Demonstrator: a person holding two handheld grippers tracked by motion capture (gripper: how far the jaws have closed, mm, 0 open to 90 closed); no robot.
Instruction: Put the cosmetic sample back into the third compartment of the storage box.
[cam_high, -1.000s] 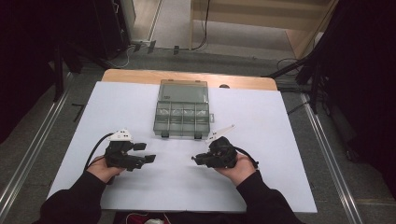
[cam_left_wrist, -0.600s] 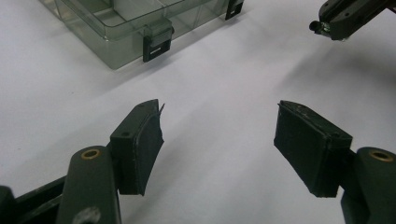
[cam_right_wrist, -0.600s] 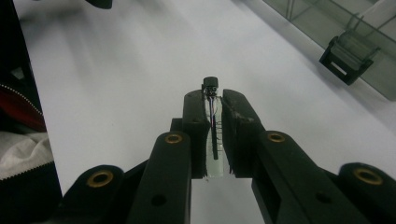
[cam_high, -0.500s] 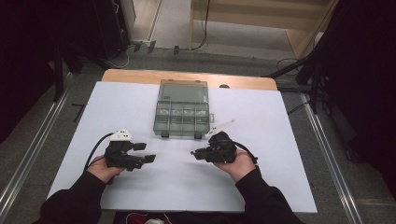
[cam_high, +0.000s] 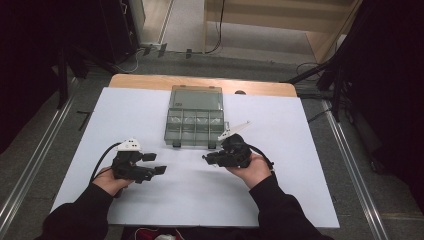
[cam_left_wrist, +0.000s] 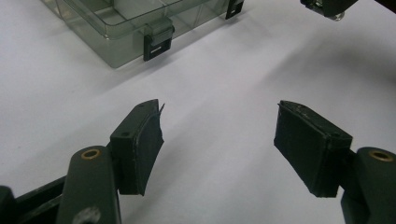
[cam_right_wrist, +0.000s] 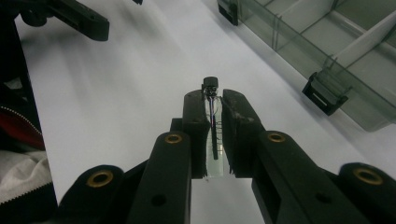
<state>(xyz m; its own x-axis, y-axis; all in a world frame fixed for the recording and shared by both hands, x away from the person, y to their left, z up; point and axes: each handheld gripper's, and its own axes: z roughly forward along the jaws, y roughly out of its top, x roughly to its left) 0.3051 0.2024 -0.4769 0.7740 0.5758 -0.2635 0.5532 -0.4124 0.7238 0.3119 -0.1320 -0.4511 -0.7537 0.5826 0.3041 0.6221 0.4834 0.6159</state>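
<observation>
White sheet covers the table ahead of and under the tongs, wooden table edge at the far side. Grey floor beyond with cables; metal rails left and right, black curtains both sides, dim light.
</observation>
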